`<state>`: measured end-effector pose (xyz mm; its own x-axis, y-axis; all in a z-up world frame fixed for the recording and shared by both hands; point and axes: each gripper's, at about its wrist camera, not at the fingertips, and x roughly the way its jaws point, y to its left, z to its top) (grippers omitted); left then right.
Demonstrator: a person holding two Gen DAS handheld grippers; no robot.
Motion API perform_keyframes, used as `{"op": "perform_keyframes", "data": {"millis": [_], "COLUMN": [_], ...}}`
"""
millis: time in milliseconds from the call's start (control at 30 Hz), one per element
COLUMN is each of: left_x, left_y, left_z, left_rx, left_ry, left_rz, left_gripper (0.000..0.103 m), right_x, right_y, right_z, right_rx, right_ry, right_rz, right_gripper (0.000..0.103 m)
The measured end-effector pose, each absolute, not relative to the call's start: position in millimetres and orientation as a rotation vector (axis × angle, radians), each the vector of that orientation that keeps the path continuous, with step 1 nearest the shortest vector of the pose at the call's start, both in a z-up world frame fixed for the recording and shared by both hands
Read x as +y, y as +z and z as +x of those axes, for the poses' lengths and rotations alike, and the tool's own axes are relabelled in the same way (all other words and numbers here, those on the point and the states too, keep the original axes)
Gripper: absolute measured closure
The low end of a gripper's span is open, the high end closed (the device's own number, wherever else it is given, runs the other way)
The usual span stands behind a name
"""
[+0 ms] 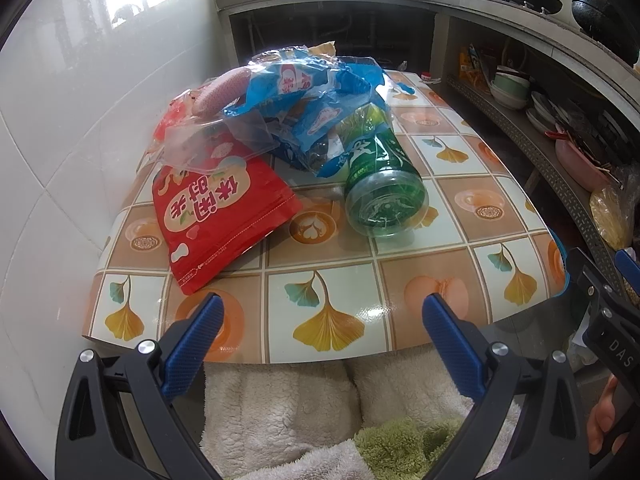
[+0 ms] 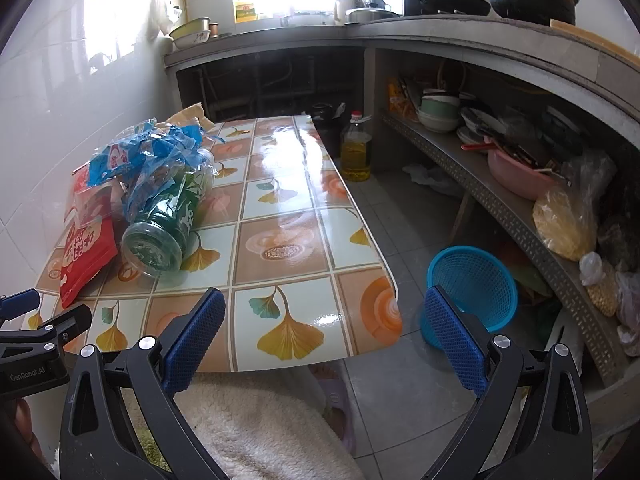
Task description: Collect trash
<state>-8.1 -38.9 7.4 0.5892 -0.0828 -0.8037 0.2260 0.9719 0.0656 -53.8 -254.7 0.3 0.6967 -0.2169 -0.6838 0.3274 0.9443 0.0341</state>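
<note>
A heap of trash lies on the patterned table against the wall: a red snack bag, crumpled blue wrappers, a clear plastic piece and a green plastic bottle on its side. My left gripper is open at the table's near edge, short of the heap. My right gripper is open over the table's near right corner, with the bottle and red bag off to its left. A blue mesh basket stands on the floor right of the table.
White fleece clothing lies below both grippers. Shelves at the right hold bowls, a pink basin and bags. An oil bottle stands on the floor past the table. A tiled wall borders the left.
</note>
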Motion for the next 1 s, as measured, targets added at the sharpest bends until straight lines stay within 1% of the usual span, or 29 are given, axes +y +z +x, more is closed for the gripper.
{"op": "perform_keyframes", "data": {"millis": [1000], "left_x": [-30.3], "left_y": [0.8], "left_z": [-6.0], "left_rx": [0.939], "left_ry": [-0.185], "left_rz": [0.168], "left_gripper": [0.006], "right_x": [-254.0], "right_y": [0.9], "right_z": [-53.9], "right_rx": [0.745], "right_ry": [-0.305], "right_rz": [0.157], "right_gripper": [0.008]}}
